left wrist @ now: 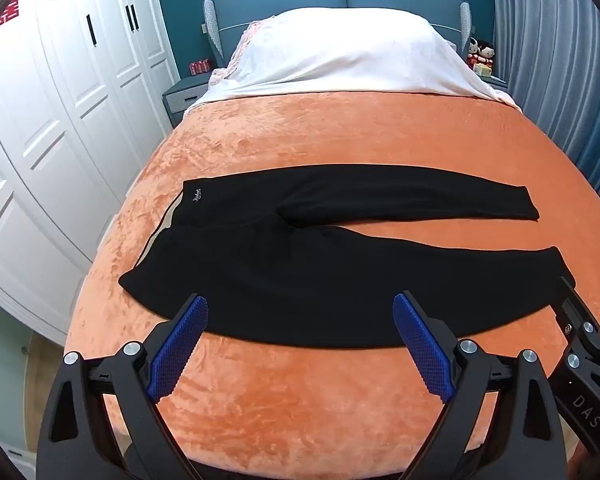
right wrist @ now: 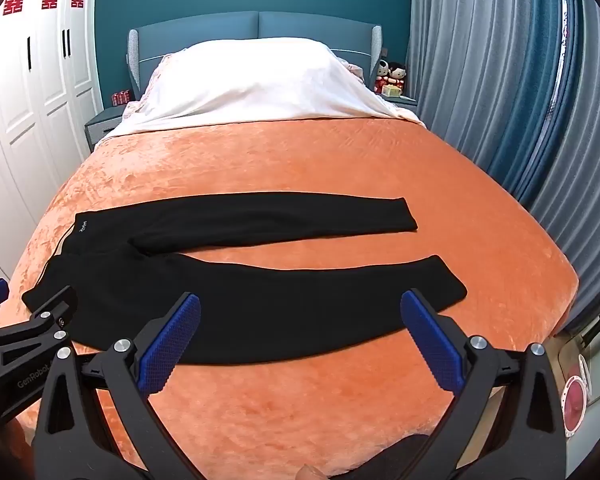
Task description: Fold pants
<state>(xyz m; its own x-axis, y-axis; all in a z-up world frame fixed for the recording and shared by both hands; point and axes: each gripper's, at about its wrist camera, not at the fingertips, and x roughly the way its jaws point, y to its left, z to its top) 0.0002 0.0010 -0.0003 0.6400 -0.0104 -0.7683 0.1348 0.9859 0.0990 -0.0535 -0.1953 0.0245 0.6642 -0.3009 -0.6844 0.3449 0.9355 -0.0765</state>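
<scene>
Two grippers are held over the near edge of the orange blanket (left wrist: 340, 140), both with jaws spread wide and nothing grasped. The left gripper (left wrist: 300, 312) is poised above the near leg of the black pants (left wrist: 320, 288), the right gripper (right wrist: 300, 312) likewise. The pants are laid flat across the blanket, waistband to the left, both legs stretched to the right and slightly parted.

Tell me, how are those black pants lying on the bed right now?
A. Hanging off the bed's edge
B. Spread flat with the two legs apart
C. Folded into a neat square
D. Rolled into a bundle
B: the black pants lie flat on the orange blanket, waistband at the left, with a strip of blanket showing between the two legs.
</scene>
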